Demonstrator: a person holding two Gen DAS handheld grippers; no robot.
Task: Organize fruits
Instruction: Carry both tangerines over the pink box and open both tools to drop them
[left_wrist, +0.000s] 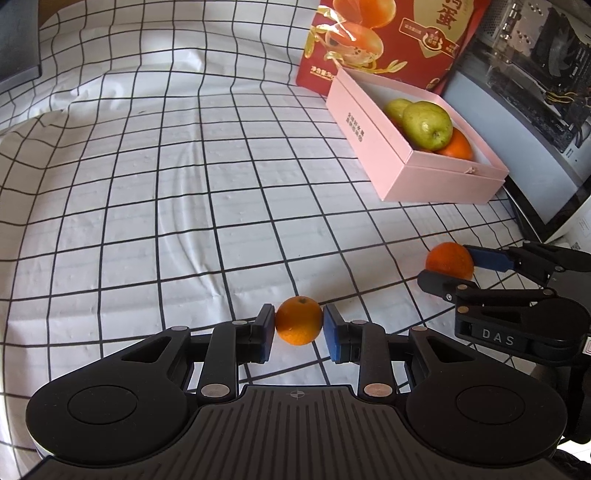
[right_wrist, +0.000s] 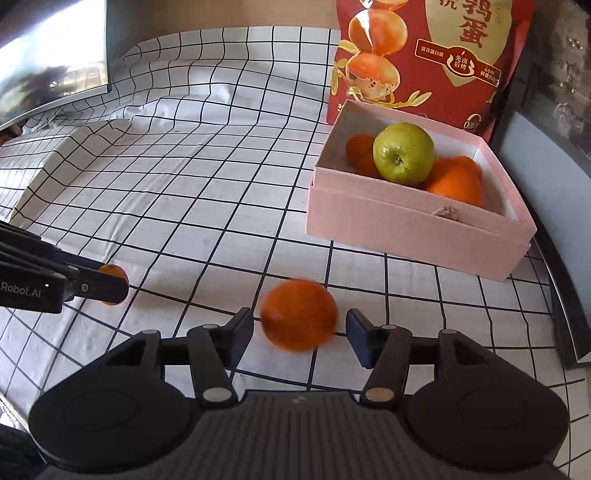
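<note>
My left gripper (left_wrist: 299, 325) is shut on a small orange (left_wrist: 299, 320) just above the checked cloth. The left gripper also shows in the right wrist view (right_wrist: 110, 284). My right gripper (right_wrist: 300, 325) is open around a larger orange (right_wrist: 299, 319), which looks blurred; gaps show between it and both pads. The right gripper also shows in the left wrist view (left_wrist: 448, 264) around that orange (left_wrist: 448, 260). The pink box (left_wrist: 424, 173) holds green pears (left_wrist: 426, 123) and oranges (left_wrist: 456, 146); it shows in the right wrist view (right_wrist: 406, 225) with a pear (right_wrist: 403, 153) on top.
A red snack bag (right_wrist: 424, 55) stands behind the box. A computer case (left_wrist: 535, 74) stands to the right of the box. A monitor (right_wrist: 51, 55) is at the far left. The cloth (left_wrist: 184, 184) has a raised fold at the left.
</note>
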